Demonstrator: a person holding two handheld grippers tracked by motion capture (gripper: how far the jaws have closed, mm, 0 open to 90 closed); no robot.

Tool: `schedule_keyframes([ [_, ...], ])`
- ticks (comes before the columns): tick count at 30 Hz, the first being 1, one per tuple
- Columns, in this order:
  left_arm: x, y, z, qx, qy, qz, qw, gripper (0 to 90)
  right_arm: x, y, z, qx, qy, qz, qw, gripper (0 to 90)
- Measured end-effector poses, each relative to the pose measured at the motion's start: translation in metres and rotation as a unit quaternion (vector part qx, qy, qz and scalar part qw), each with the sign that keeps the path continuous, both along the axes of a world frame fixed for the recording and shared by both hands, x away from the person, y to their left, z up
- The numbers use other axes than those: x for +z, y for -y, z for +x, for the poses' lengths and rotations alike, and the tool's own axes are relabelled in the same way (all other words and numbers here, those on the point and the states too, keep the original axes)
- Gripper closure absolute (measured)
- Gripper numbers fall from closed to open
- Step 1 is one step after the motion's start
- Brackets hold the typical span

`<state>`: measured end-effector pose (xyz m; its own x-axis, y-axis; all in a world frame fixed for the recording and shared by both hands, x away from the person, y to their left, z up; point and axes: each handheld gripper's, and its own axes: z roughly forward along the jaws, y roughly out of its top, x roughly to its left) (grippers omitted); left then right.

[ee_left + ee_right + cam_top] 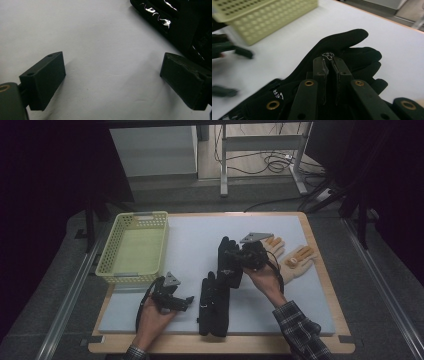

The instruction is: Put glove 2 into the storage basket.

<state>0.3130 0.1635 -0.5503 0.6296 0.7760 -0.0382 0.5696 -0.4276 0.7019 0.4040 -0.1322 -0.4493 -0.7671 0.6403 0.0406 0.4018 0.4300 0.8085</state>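
Two black gloves lie on the white mat (190, 240). My right gripper (231, 256) is over the upper black glove (228, 272). In the right gripper view its jaws are pressed together at the right gripper's tip (331, 65), shut on that glove's fabric (347, 45) near a small white logo. The lower black glove (213, 307) lies flat near the front edge. My left gripper (187, 303) rests just left of it. The left gripper (112, 60) is open over bare mat, with the glove's edge (175, 17) at the upper right.
A pale yellow slotted basket (131, 276) stands on the left of the mat and looks bare inside; its wall (267, 17) shows in the right gripper view. Two tan gloves (274, 245) (299, 260) lie at the right. A wooden board (220, 345) edges the mat.
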Motion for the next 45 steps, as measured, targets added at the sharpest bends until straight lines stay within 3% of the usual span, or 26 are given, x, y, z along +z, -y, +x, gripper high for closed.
schedule_keyframes([
  [7, 0.000, 0.000, 0.000, 0.001, 0.001, -0.001, 1.0000, 6.1, -0.002, -0.014, -0.038, 0.038, -0.012, 0.010, 0.9992, 80.9],
  [14, 0.000, 0.000, 0.000, 0.002, 0.000, -0.002, 1.0000, 6.1, -0.013, -0.036, -0.076, 0.070, -0.024, 0.016, 0.9971, 80.7],
  [20, 0.000, 0.000, 0.000, 0.000, 0.000, -0.001, 1.0000, 6.1, -0.028, -0.048, -0.094, 0.079, -0.019, -0.004, 0.9967, 80.6],
  [27, 0.000, 0.001, 0.000, 0.003, 0.000, -0.003, 1.0000, 6.1, -0.057, -0.050, -0.103, 0.070, -0.018, -0.030, 0.9970, 77.7],
  [33, 0.000, 0.000, 0.000, 0.001, 0.000, 0.000, 1.0000, 6.1, -0.070, -0.053, -0.109, 0.071, -0.012, -0.054, 0.9960, 65.0],
  [38, 0.000, 0.000, 0.000, 0.003, 0.000, -0.003, 1.0000, 6.1, -0.058, -0.048, -0.107, 0.066, -0.009, -0.041, 0.9969, 58.1],
  [45, 0.000, 0.000, 0.000, 0.002, 0.000, -0.003, 1.0000, 6.1, -0.044, -0.025, -0.091, 0.036, -0.003, -0.032, 0.9988, 64.0],
])
